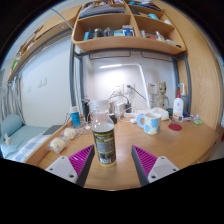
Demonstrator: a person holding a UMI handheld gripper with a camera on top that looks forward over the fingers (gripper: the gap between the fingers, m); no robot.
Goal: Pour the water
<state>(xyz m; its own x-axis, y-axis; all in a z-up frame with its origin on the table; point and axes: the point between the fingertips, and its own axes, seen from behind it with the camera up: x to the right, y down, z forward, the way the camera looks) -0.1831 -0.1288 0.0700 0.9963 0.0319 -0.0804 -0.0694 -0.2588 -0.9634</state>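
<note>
Jaws spread wide, gripper [114,160] holding nothing. Just ahead, a lidded jar [104,141] stands on the wooden tabletop [160,140], nearer the left finger.

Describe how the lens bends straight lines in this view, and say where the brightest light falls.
Gripper view: strong fisheye distortion, so the shelf bows into a curve and the table edge bends too; brightest patch is the white wall beneath the shelf; the bottle just ahead of the open jaws looks fairly sharp, with the gripper pads clear.
</note>
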